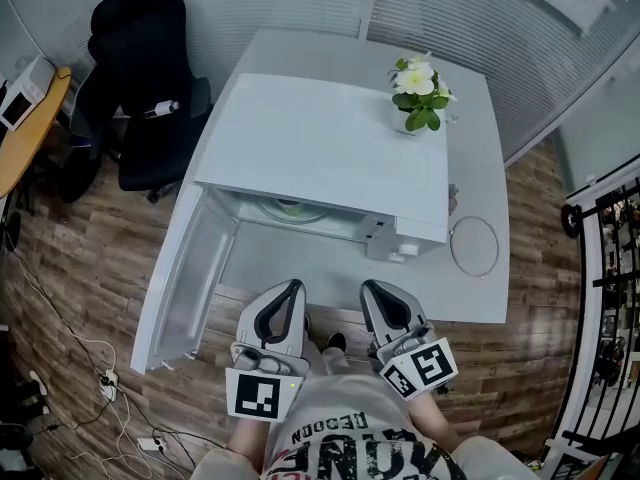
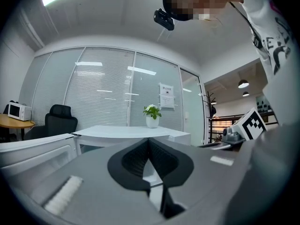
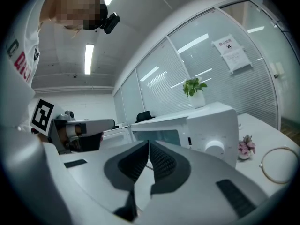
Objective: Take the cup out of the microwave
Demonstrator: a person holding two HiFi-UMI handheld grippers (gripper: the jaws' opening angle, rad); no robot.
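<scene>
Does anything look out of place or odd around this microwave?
The potted plant standing on top of the microwave is an odd spot. The door hangs wide open. Nothing looks spilled or broken.

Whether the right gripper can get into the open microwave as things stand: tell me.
Probably yes. The door of the microwave hangs wide open at the left, and nothing stands between the right gripper and the cavity. Its fingers are shut and would need opening before a grasp.

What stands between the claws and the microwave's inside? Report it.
Nothing visible. The microwave door hangs open at the left; the left claw and right claw, both shut, face the open cavity, where a round shape, maybe the cup, shows.
</scene>
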